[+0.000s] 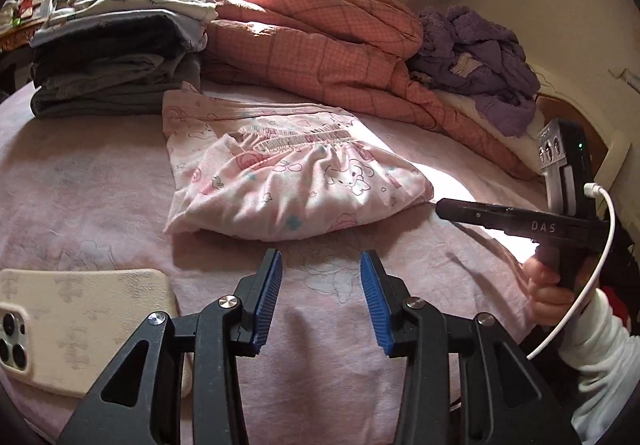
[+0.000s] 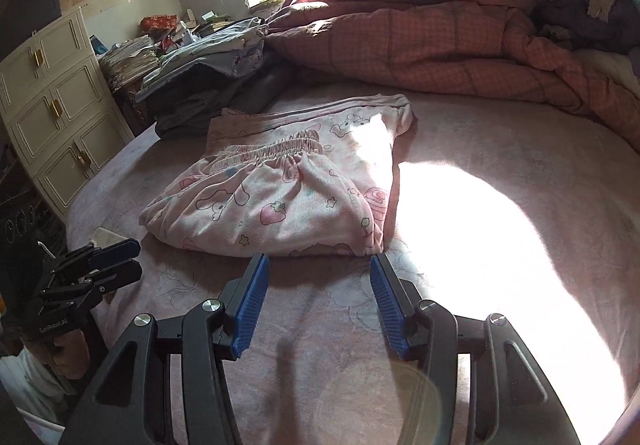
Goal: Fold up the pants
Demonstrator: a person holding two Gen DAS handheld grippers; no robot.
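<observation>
Wrist views: both tongs, left [image 1: 321, 257] and right [image 2: 319, 261], parted, empty, near folded pants [image 1: 280, 181].

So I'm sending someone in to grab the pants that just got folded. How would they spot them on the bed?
On the pink bed sheet, look in front of the heaped checked red quilt and beside the stack of grey and dark folded clothes. The folded pants lie alone there: pale pink with cartoon animals and strawberries, and a gathered elastic waistband on top.

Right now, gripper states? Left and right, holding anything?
Left gripper: open, empty, short of the folded pants.
Right gripper: open, empty, at the pants' near edge.
</observation>
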